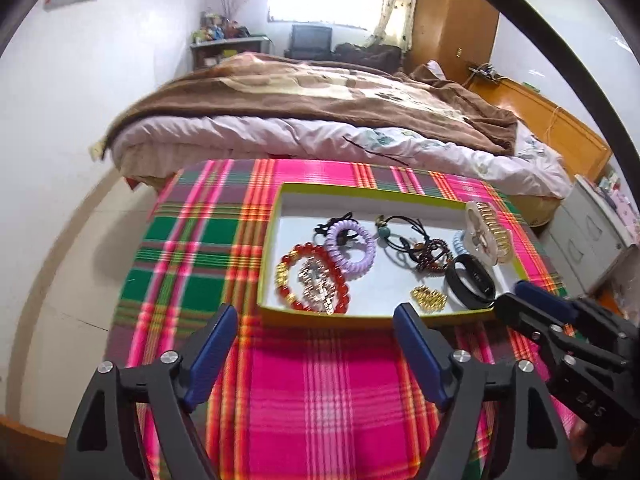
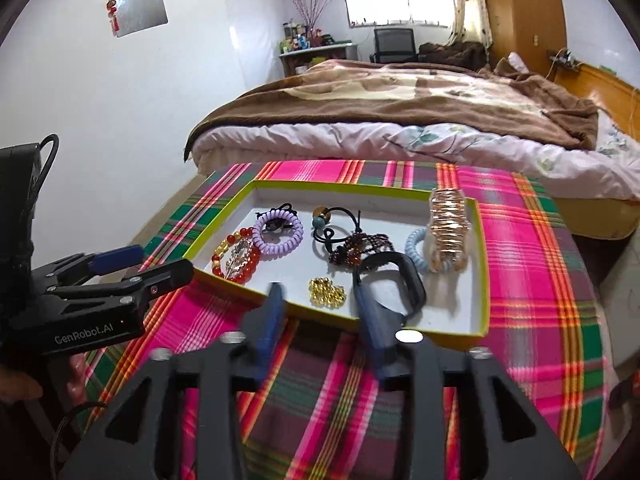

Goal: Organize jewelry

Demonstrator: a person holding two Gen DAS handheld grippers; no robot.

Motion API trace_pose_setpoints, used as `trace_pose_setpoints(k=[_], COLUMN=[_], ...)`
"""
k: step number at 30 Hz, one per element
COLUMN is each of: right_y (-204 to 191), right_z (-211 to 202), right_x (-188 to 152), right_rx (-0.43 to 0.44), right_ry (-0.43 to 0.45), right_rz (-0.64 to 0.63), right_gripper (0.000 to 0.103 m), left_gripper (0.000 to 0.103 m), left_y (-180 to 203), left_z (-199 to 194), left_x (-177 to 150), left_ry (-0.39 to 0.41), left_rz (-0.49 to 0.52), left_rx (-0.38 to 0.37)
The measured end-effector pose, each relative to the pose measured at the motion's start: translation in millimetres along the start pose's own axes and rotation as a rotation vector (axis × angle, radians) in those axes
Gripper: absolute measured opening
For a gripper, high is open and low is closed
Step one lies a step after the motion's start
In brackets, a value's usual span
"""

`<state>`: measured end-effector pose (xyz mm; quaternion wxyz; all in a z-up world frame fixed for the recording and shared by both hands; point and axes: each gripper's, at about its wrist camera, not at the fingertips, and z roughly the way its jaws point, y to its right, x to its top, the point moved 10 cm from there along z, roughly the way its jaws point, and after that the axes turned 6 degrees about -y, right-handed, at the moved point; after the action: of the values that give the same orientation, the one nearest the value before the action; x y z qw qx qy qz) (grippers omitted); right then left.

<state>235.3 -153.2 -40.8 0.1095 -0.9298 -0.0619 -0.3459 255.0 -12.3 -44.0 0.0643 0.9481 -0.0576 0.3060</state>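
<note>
Both tools are empty right now: the left gripper (image 1: 314, 322) has its jaws spread wide with nothing but plaid cloth (image 1: 320, 392) showing between them, and the right gripper (image 2: 318, 300) is parted about halfway, also holding nothing, though its tips hang right over the near rim of the tray (image 2: 482, 264). All the jewelry sits in that tray, just ahead of both tools. Closest to the right one's tips is the little gold chain pile (image 2: 327, 291), with the black band (image 2: 394, 282) just off to its right side. Further ahead are the tangled dark bead strand (image 2: 358, 249) and black cord, the lavender coil tie (image 2: 277, 233) and the red bead bracelet (image 2: 236, 258) ahead-left, and the big gold clip (image 2: 448, 232) far right, leaning on a pale blue coil. Honestly the risk I see is the tangle: grab one cord and I'd bet the beads come along with it. Also that tray looks light, so a fingertip catching the rim could slide or tip it. And the two grippers sit close together, so reaching across could bump them.
</note>
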Motion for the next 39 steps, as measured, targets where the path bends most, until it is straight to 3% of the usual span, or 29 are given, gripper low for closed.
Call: trace_pose_setpoints(k=[3,6,14,36,39], right_y=[-4.0,-6.1,0.0,2.0,0.2], right_z=[-12.5,-21.7,-30.9,-39.2,-40.1], right_x=[-6.2,-12.4,-29.1,-43.5,-43.0], right_rx=[-0.032,-0.059,-0.102,-0.101,-0.096], right_ry=[0.019,0.030,0.041,0.042,0.045], right_rz=[-0.019,-0.020,0.021,0.061,0.059], right_gripper=[0.050,0.050,0.050,0.050,0.050], left_gripper=[0.091,0.093,0.093,0.093,0.093], left_y=[-1.2,-1.5,9.1,16.8,14.3], left_z=[-9.0,-17.1,-34.2,-52.4,-51.4], left_x=[-10.2,-19.7,-39.7,-55.5,-57.2], left_ry=[0.006,0.023,0.052,0.067,0.059], left_rz=[-0.024,-0.029,0.001,-0.021,-0.020], left_rx=[0.009,0.040,0.097,0.077,0.108])
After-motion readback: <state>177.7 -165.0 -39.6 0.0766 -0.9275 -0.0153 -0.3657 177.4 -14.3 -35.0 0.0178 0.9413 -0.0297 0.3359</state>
